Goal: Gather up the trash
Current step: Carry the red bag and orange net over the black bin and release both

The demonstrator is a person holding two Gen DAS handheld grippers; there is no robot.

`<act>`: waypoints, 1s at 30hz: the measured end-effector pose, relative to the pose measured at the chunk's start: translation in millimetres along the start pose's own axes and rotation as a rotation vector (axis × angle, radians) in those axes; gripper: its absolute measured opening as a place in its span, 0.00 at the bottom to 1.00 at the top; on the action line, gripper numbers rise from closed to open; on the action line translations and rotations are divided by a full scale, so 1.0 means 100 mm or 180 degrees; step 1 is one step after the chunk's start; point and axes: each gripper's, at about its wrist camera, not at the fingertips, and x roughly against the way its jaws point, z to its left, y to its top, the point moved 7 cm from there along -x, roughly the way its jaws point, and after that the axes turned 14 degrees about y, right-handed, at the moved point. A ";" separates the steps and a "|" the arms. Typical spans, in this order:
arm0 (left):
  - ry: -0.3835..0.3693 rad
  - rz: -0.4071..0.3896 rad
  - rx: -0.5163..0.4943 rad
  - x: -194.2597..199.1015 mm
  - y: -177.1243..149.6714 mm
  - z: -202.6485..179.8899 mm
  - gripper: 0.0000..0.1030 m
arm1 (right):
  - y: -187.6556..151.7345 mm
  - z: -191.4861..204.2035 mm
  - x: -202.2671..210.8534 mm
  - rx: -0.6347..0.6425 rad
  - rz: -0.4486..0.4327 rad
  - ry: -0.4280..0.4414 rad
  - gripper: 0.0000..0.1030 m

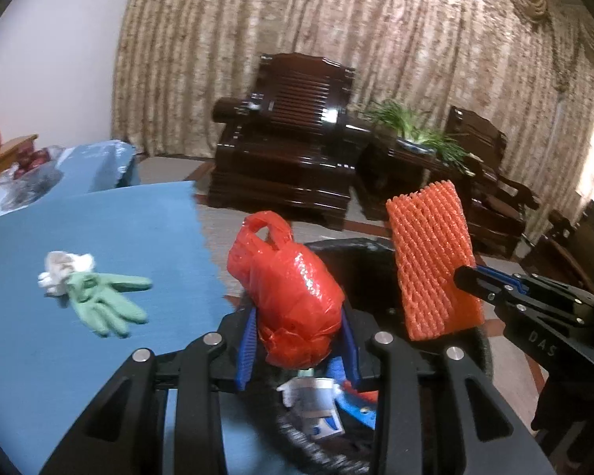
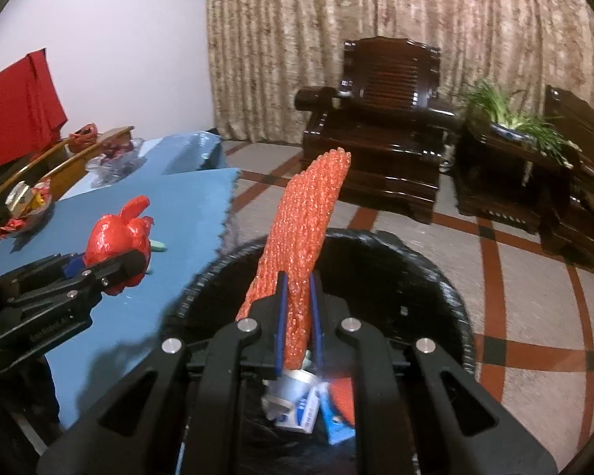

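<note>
One red bag (image 1: 293, 297), one foam net (image 1: 431, 261)

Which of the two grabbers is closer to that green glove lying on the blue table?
Left. The left gripper, shut on the red plastic bag, is at the table edge beside the green glove. The right gripper holds the orange foam net over the bin, farther off.

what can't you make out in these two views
- Bin bottom: both views, hidden by the gripper bodies.
- Print on the crushed carton in the bin: too blurred, partly behind the orange foam net.
- Crumpled tissue: left view, partly under the green glove.
</note>
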 end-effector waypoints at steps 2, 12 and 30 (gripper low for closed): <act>-0.0057 0.0006 -0.0027 -0.04 0.01 -0.11 0.34 | -0.04 -0.09 0.02 -0.0010 0.0017 -0.0049 0.10; -0.0199 0.0145 -0.0139 -0.33 -0.07 -0.52 0.34 | -0.25 -0.45 0.03 -0.0077 0.0133 -0.0222 0.10; -0.0218 0.0258 0.0077 -0.39 -0.11 -0.31 0.84 | -0.42 -0.72 0.02 -0.0198 0.0152 -0.0495 0.89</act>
